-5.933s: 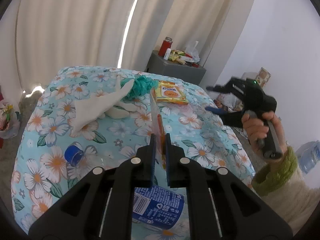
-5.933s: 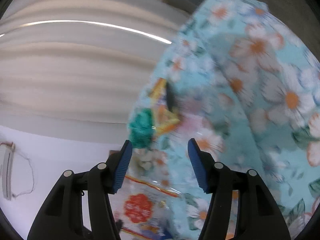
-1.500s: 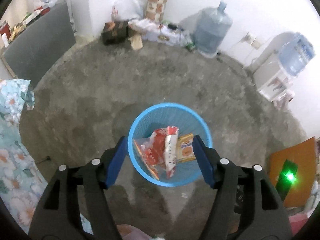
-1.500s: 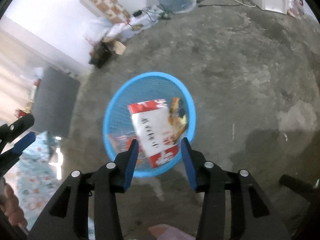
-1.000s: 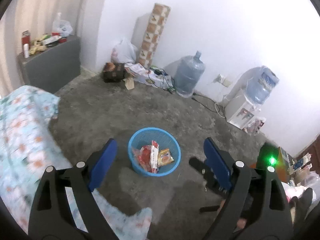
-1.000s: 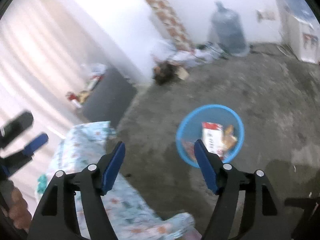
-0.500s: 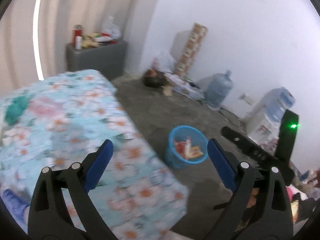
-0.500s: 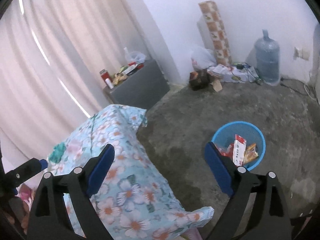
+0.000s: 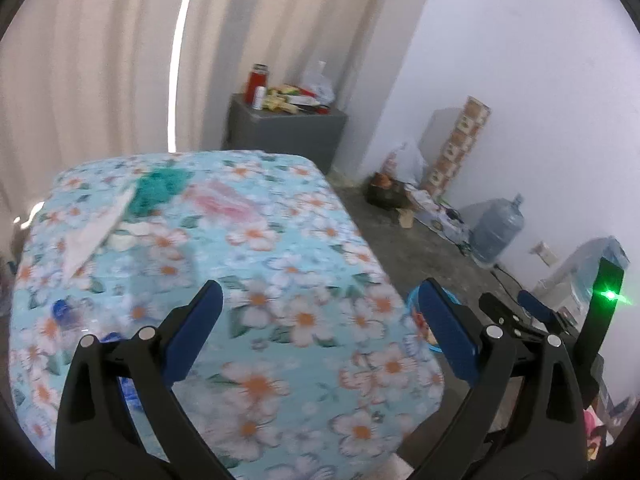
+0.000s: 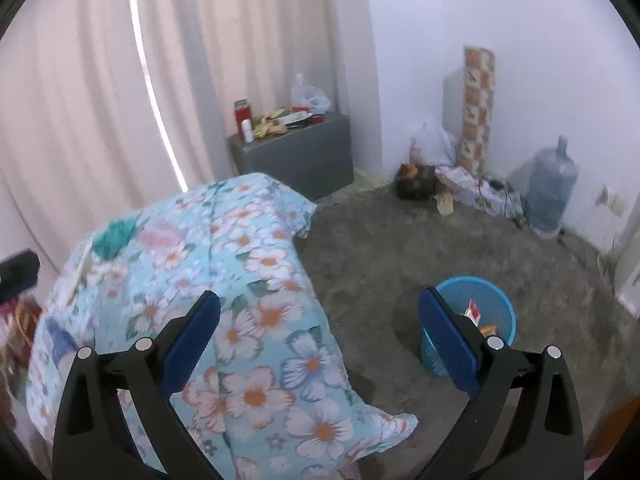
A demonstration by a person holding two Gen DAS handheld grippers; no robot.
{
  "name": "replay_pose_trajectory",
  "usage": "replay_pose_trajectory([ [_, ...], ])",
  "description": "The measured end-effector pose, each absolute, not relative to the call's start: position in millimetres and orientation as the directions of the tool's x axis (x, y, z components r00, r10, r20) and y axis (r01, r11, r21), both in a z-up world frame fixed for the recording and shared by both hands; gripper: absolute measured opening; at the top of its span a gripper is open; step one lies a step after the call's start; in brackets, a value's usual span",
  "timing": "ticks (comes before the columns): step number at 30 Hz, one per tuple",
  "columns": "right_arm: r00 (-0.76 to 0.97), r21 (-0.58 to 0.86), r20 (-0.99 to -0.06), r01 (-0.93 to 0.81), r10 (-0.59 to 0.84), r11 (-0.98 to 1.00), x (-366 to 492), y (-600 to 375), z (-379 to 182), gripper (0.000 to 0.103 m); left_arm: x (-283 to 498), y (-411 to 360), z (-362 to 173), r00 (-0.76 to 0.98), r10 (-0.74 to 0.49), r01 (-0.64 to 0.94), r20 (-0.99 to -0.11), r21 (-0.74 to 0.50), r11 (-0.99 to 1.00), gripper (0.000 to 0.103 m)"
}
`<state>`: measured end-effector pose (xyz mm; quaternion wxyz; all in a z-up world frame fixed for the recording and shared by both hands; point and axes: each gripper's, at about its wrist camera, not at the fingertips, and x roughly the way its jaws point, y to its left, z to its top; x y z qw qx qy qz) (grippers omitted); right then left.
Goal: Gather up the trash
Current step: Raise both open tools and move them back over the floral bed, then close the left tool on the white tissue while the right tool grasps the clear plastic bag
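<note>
Both claws stand wide apart with nothing between their blue pads: the left claw hangs over the near part of the tabletop covered in a light-blue floral cloth, and the right claw is off that tabletop's right-hand corner, above the grey concrete floor. The round blue mesh wastebasket sits on the floor just beyond the right claw's right finger, with a red-and-white packet and an orange wrapper showing inside it. The trash not yet collected lies on the cloth ahead and to the left of the left claw: a crumpled teal plastic bag at the far side, a white paper sheet this side of it with its long axis running diagonally from the bag toward the near left edge, and a blurred pinkish wrapper to the right of the bag. A blue bottle cap lies near the left edge, close to the left claw's left finger; what it belongs to is too blurred to tell. The left claw looks nearer to all of these, so the next pick probably falls to it, reaching forward and left.
</note>
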<state>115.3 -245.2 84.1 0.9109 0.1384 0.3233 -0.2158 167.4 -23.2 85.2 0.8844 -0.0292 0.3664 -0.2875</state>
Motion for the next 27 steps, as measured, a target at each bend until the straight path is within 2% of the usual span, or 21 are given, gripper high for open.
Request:
replay_pose_trajectory([
  [8, 0.749, 0.046, -0.61, 0.358, -0.258, 0.932, 125.0, -200.9, 97.8, 0.096, 163.7, 34.0, 85.0, 0.583, -0.555, 0.417, -0.593, -0.367, 0.831, 0.094],
  [13, 0.814, 0.178, -0.568, 0.269, -0.124, 0.946, 121.3, -207.2, 95.9, 0.096, 164.6, 71.0, 76.3, 0.61, -0.537, 0.361, -0.582, -0.399, 0.843, 0.094],
  [19, 0.842, 0.23, -0.537, 0.197, -0.045, 0.953, 132.7, -194.9, 99.6, 0.096, 176.4, 127.1, 52.8, 0.63, -0.513, 0.243, -0.583, -0.479, 0.844, 0.094],
  [22, 0.832, 0.288, -0.555, 0.164, 0.025, 0.943, 146.3, -193.1, 96.5, 0.096, 184.6, 149.0, 47.5, 0.653, -0.482, 0.217, -0.584, -0.466, 0.858, 0.094],
  [27, 0.771, 0.442, -0.599, 0.092, 0.218, 0.892, 188.1, -192.5, 76.7, 0.096, 205.2, 160.6, 53.1, 0.715, -0.409, 0.258, -0.568, -0.329, 0.908, 0.094],
])
